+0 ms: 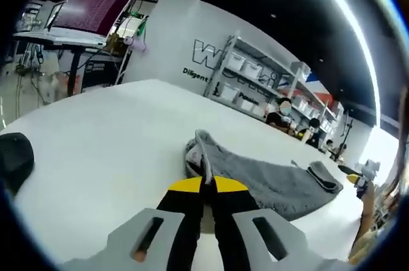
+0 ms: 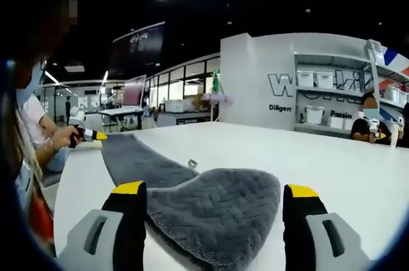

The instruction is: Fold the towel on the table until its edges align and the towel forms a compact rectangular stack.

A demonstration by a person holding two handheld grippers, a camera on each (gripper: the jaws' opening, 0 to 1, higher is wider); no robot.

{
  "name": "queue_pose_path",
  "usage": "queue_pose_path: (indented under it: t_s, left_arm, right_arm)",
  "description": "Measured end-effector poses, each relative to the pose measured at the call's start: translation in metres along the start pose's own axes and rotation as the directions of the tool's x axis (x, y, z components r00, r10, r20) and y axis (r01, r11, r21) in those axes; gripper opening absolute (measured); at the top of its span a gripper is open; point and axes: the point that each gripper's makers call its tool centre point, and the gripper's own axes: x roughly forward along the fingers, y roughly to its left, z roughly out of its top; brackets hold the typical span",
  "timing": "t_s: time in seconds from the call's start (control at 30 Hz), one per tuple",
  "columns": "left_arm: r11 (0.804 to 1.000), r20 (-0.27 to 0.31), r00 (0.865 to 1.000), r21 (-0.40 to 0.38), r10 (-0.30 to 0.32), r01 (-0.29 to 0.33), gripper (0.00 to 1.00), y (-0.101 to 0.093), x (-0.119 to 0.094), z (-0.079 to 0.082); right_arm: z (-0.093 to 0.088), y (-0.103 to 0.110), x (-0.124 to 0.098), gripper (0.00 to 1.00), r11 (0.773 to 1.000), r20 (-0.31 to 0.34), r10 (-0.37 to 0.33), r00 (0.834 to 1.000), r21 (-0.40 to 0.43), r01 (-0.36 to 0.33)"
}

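Towel: a grey towel (image 1: 268, 178) with a woven zigzag texture is lying on the white table (image 1: 96, 137), stretched out long and narrow; in the right gripper view its near end (image 2: 217, 210) is showing a thick, plush, rounded fold, while the rest is running away as a flat strip.
Towel ends: in the left gripper view the near end is bunching up into a raised ridge and the far end is curling over on itself.
Loop: a small hanging loop (image 2: 192, 163) is sticking up from the towel's edge in the right gripper view.
Left gripper (image 1: 206, 178): its black, yellow-tipped jaws are pressing together, pinching the raised near corner of the towel.
Right gripper (image 2: 214, 189): its jaws are standing spread wide on either side of the towel's rounded end, the cloth lying between them without being clamped.
Dark object (image 1: 14, 159): it is resting on the table, well apart from the towel.
Shelves (image 1: 255, 82): they are standing beyond the table, past the towel, holding pale bins.
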Motion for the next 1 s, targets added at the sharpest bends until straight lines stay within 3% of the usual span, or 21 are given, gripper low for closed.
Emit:
queue_pose_path:
  t_s: [0.23,0.37,0.5,0.67,0.87,1.0]
  left_arm:
    - [0.999,0.020,0.999,-0.006,0.038,-0.038,0.04,0.011,-0.003,0.010]
    - [0.999,0.050,0.999,0.040,0.021,-0.023,0.04,-0.006,0.001,0.024]
    - [0.995,0.070,0.996,0.085,-0.050,0.044,0.04,-0.039,0.009,0.034]
    - [0.971,0.055,0.978,0.145,-0.201,0.191,0.04,-0.099,0.020,0.033]
    - [0.917,-0.043,0.936,0.189,-0.349,0.350,0.04,-0.160,0.032,0.008]
    - [0.897,-0.083,0.917,0.192,-0.390,0.399,0.04,-0.180,0.045,-0.005]
  right_arm:
    - [0.000,0.003,0.000,0.89,1.000,-0.003,0.010,1.000,-0.003,-0.010]
    - [0.000,0.004,0.000,0.88,1.000,-0.002,0.013,1.000,-0.004,-0.013]
    - [0.000,0.007,0.000,0.88,1.000,-0.005,0.025,1.000,-0.010,-0.025]
    - [0.000,0.010,0.000,0.88,0.999,-0.007,0.037,0.999,-0.017,-0.037]
    - [-0.001,0.011,0.000,0.88,0.999,-0.010,0.040,0.999,-0.017,-0.040]
    - [-0.001,0.011,0.000,0.88,0.999,-0.011,0.044,0.999,-0.018,-0.044]
